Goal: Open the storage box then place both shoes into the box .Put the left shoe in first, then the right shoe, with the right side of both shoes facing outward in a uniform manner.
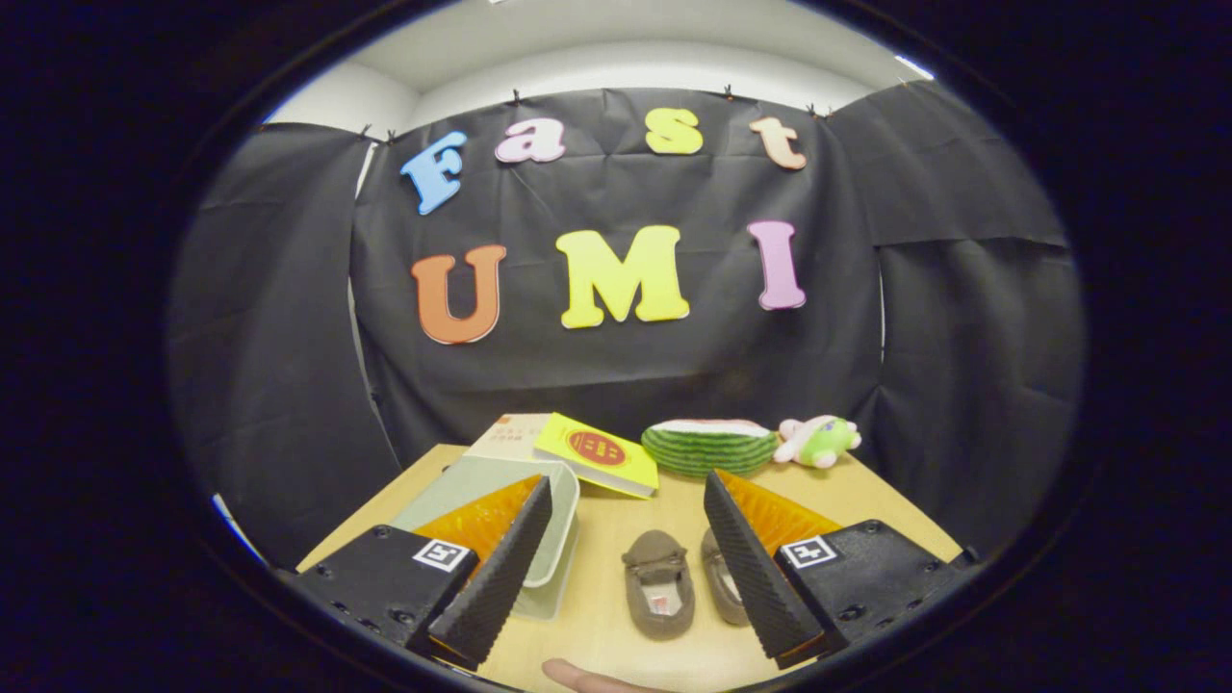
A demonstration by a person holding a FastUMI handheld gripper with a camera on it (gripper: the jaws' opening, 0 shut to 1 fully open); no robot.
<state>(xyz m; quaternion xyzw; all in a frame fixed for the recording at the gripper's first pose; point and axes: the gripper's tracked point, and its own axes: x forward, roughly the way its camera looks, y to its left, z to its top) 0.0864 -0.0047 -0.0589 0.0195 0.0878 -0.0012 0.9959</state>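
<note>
On the light wooden worktop (616, 539): two small brown slipper-like shoes (658, 585), side by side, toes pointing away.
Gripper (621, 568): jaws spread wide, holding nothing, above the worktop.
Shoes: one between the fingers, the other partly hidden by the right finger (751, 568).
Pale green translucent plastic storage box (500, 500): lid on, left of the shoes, partly behind the left finger.
Beyond the box: yellow book (597, 452), watermelon-slice plush (709, 445), small pink-and-green plush toy (818, 440).
Near edge: fingertip of a person (582, 677).

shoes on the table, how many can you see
2. One shoe lies on the table between the open fingers; the other shoe sits beside it, partly hidden behind one finger. None looks fully hidden.
</note>
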